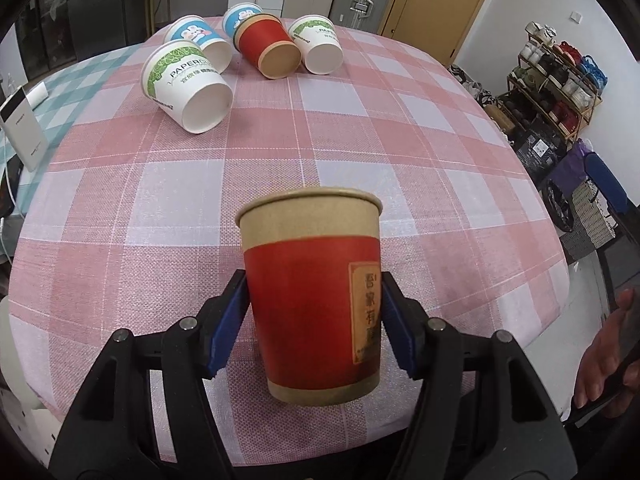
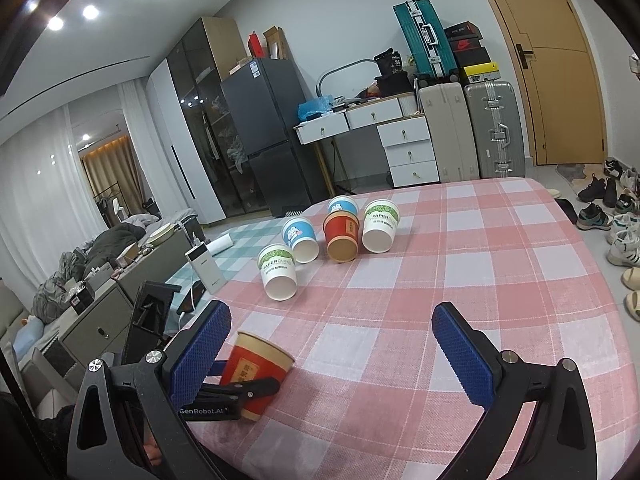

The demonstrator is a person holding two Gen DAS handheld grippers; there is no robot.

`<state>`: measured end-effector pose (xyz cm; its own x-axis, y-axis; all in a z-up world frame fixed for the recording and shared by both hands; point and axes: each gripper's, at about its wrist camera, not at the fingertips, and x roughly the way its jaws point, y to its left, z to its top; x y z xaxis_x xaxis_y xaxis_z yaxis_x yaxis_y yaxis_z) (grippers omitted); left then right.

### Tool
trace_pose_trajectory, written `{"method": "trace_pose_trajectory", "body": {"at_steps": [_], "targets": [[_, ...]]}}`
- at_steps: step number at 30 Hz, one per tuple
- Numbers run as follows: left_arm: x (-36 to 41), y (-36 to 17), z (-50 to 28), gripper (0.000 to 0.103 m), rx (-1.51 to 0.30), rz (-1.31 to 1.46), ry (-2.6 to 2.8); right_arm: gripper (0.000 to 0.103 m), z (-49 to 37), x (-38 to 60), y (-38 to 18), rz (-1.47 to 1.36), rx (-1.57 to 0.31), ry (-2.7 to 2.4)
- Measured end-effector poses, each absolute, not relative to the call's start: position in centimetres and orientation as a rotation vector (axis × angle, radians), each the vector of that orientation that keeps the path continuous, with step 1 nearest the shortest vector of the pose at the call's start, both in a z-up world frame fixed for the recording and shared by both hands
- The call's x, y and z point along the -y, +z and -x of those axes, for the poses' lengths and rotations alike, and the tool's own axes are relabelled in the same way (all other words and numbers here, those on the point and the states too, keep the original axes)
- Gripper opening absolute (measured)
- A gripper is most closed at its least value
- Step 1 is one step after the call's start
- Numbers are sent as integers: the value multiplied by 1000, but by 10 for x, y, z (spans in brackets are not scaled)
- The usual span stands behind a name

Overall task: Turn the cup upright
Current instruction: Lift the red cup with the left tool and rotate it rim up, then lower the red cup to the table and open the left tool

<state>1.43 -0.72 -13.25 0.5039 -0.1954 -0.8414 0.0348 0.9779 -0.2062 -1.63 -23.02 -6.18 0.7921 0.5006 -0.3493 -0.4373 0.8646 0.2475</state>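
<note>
Gripping the red cup (image 1: 316, 300) upright over pink checked tablecloth (image 1: 400, 152), left claw (image 1: 314, 316); right claw (image 2: 332, 344) gapes wide.

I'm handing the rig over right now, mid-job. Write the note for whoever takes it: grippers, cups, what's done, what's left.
Left gripper: shut on the red cup, rim up, near the table's front edge. Whether its base touches the cloth is unclear.
Right gripper: open, holding nothing, above the table.
Five cups lie on their sides at the far end: two green-print, two blue, one red.
Done: the held cup is turned upright.
Left: set it down, release, then probably right the other five.
</note>
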Motion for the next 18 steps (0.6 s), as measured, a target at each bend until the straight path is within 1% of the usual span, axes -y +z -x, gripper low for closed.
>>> {"method": "trace_pose_trajectory", "body": {"at_steps": [1,2,4,6,8,11,15,18], "targets": [[8,-133,-15,66,-1039,170,-145,103,15,230,-61,-158,-420,506],[9,-134,-17,74,-1044,168,-149,103,15,230,-61,-158,-421,504],[8,-134,-17,84,-1047,175,-147,103,15,230,-60,-160,-420,504],[8,-133,-17,85,-1045,182,-153,103,15,230,-60,-158,-419,502],[7,-131,-17,89,-1044,174,-130,103,15,230,-59,-158,-418,503],[4,-125,-16,90,-1033,184,-132,103,17,230,-58,-155,-415,505],[1,-109,-12,91,-995,176,-127,103,19,229,-56,-158,-412,506],[1,-91,-7,95,-957,156,-131,103,22,228,-54,-157,-407,508]]}}
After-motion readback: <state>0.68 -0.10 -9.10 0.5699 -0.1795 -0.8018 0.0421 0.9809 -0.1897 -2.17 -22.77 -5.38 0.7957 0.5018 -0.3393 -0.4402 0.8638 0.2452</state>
